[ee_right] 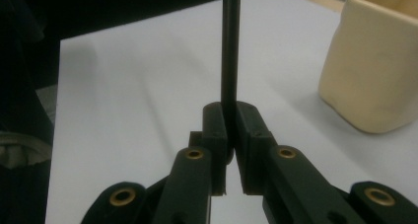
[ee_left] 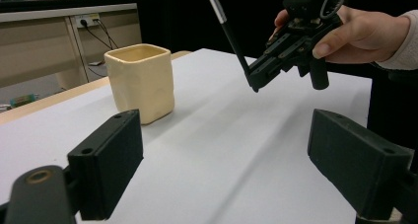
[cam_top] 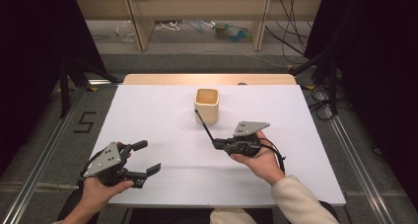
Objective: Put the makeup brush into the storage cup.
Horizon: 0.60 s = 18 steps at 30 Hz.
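Observation:
A cream square cup (cam_top: 207, 104) (ee_left: 141, 82) (ee_right: 380, 56) stands upright near the middle back of the white table (cam_top: 162, 115). My right gripper (cam_top: 217, 144) (ee_left: 255, 81) (ee_right: 230, 123) is shut on a thin black pen (cam_top: 203, 125) (ee_left: 229, 30) (ee_right: 229, 46), which slants up toward the cup's front left corner, above the table. In front of the cup, slightly right, a hand holds that gripper. At the near left my left gripper (cam_top: 147, 157) (ee_left: 236, 160) is open, jaws wide apart and holding nothing.
A wooden strip (cam_top: 207, 79) runs along the table's far edge. Beyond it are wooden shelf legs (cam_top: 139, 24) and cables on the floor. Dark stands (cam_top: 64, 81) flank both sides of the table.

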Available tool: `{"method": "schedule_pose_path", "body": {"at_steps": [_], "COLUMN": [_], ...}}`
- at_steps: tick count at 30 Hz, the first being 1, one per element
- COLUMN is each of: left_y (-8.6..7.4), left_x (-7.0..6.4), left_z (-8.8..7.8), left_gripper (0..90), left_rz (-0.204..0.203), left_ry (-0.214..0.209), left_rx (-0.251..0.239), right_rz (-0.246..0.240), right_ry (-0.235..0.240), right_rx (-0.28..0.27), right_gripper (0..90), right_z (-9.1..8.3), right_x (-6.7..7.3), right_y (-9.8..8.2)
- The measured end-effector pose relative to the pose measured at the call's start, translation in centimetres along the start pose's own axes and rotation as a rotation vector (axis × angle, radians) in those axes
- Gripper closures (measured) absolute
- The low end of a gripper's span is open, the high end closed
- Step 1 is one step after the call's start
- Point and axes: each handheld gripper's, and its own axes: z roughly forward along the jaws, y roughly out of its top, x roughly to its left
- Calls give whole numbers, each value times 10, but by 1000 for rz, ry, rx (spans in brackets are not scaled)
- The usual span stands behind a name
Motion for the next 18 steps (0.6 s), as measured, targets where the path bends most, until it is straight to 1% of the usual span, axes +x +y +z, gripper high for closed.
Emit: {"method": "schedule_pose_path", "body": {"at_steps": [1, 2, 3, 4, 6, 7, 8, 9, 10, 11, 12, 15, 16, 18], "left_y": [0, 0, 0, 0, 0, 0, 0, 0, 0, 0, 0, 0, 0, 0], "left_x": [0, 0, 0, 0, 0, 0, 0, 0, 0, 0, 0, 0, 0, 0], "left_z": [0, 0, 0, 0, 0, 0, 0, 0, 0, 0, 0, 0, 0, 0], "left_gripper": [135, 135, 135, 135, 135, 135, 136, 136, 136, 136, 136, 137, 137, 137], "left_rz": [0, 0, -2, -2, 0, 0, 0, -1, -1, -1, -2, -2, -2, -2], "left_ry": [0, 0, 0, 0, 0, 0, 0, 0, 0, 1, 2, 3, 3, 3], "left_rx": [0, 0, 0, 0, -1, 0, -1, -1, -1, -1, -3, -3, -3, -4], "right_rz": [-10, -20, -9, -9, -16, -3, 3, 3, 3, 1, 16, 27, 26, 29], "right_ry": [-4, -4, 3, 3, 10, 17, 25, 25, 32, 38, 48, 57, 39, 47], "right_rx": [-13, -43, -40, -40, -75, -78, -110, -110, -122, -141, -162, -177, -185, -185], "right_gripper": [846, 846, 846, 846, 846, 846, 846, 846, 846, 846, 846, 846, 846, 846], "right_z": [-3, -4, -6, -6, -9, -10, -12, -12, -14, -15, -17, -19, -20, -21], "right_x": [-1, -1, -1, -1, -2, -1, -3, -3, -3, -4, -5, -5, -5, -5], "right_y": [0, -1, -1, -1, -1, -2, -3, -3, -3, -3, -4, -5, -6, -6]}}
